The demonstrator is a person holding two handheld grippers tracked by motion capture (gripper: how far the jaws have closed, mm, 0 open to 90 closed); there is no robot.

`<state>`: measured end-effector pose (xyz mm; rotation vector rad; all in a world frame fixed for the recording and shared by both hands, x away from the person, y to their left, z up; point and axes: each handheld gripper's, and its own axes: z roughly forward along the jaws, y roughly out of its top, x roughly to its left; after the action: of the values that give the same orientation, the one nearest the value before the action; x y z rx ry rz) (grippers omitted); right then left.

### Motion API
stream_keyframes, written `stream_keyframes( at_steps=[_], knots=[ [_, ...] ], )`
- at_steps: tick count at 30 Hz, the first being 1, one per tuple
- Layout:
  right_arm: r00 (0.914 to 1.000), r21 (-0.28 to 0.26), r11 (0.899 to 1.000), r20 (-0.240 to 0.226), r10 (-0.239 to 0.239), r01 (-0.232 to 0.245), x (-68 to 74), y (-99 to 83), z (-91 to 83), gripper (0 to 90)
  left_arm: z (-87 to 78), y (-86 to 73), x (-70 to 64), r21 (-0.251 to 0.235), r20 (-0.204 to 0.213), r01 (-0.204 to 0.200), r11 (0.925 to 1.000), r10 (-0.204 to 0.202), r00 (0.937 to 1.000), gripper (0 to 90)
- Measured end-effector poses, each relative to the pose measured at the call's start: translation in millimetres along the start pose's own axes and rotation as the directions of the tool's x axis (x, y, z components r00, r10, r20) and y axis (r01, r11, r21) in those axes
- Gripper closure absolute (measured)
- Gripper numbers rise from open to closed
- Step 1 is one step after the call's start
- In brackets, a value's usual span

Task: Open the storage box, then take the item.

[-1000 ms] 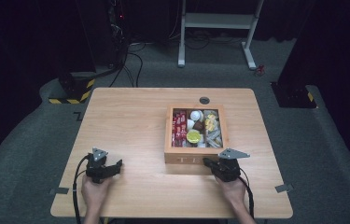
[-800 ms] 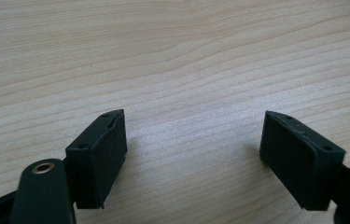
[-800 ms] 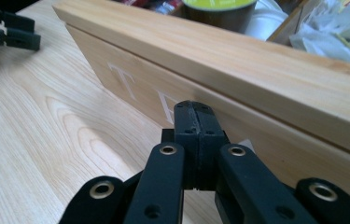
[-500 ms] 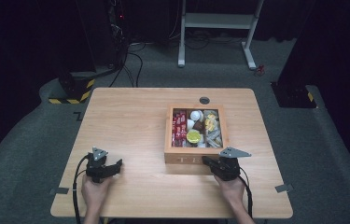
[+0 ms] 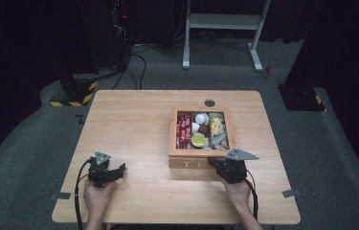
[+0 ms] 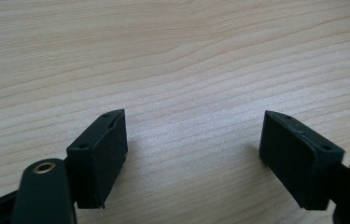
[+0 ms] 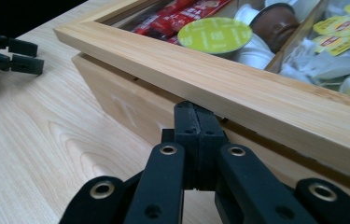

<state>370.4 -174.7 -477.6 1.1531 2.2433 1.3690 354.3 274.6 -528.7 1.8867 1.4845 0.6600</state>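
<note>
A wooden box (image 5: 173,132) stands right of the table's middle, with a framed see-through top. Inside lie red sachets (image 5: 183,128), a green-lidded capsule (image 5: 198,140), white and brown capsules and yellow-tagged tea bags (image 5: 217,125). My right gripper (image 5: 214,163) is shut with nothing in it. In the right gripper view its tips (image 7: 195,116) press at the seam under the box's top frame (image 7: 266,88), below the green capsule (image 7: 214,33). My left gripper (image 5: 118,170) rests at the front left, far from the box. Its jaws (image 6: 193,154) stand open over bare wood.
A round black grommet (image 5: 209,102) sits in the tabletop just behind the box. The wooden table (image 5: 129,124) ends close behind both hands at the front edge. The left gripper (image 7: 9,49) is seen far off to the left in the right gripper view.
My right gripper has edged slightly forward against the box front. The left gripper has stayed where it was.
</note>
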Motion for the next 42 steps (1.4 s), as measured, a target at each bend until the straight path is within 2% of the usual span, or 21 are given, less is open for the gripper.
stream_keyframes(
  at_steps=[7,8,22,25,28,42],
  knots=[
    [0.9999,-0.007,1.0,0.0,0.01,-0.01,-5.9,3.9,-4.6,90.0,-0.1,-0.1,-0.1,-0.001,0.0,0.0,1.0,0.0,1.0,23.7],
    [0.9999,-0.008,1.0,0.014,0.002,-0.002,-5.3,5.4,-6.3,90.0,-0.2,-0.2,-0.2,-0.001,0.001,0.0,1.0,0.0,1.0,23.7],
    [0.9993,-0.024,0.999,0.031,-0.022,0.022,-9.3,19.0,-15.9,90.0,-0.6,-0.4,-0.5,0.0,0.002,-0.002,1.0,0.002,1.0,24.1],
    [0.9993,-0.038,0.999,0.033,-0.019,0.02,-11.4,25.9,-22.3,90.0,-0.9,-0.5,-0.5,0.001,0.002,-0.007,1.0,0.007,1.0,24.9],
    [0.9991,-0.026,0.999,0.037,-0.02,0.021,-12.3,29.6,-24.0,90.0,-1.0,-0.6,-0.6,0.0,0.004,-0.004,1.0,0.004,1.0,25.0],
    [0.9991,-0.035,0.999,0.043,-0.005,0.007,-21.7,48.3,-35.9,90.0,-1.0,-0.6,-2.4,-0.001,0.011,-0.01,1.0,0.01,0.9999,24.5]
  ],
)
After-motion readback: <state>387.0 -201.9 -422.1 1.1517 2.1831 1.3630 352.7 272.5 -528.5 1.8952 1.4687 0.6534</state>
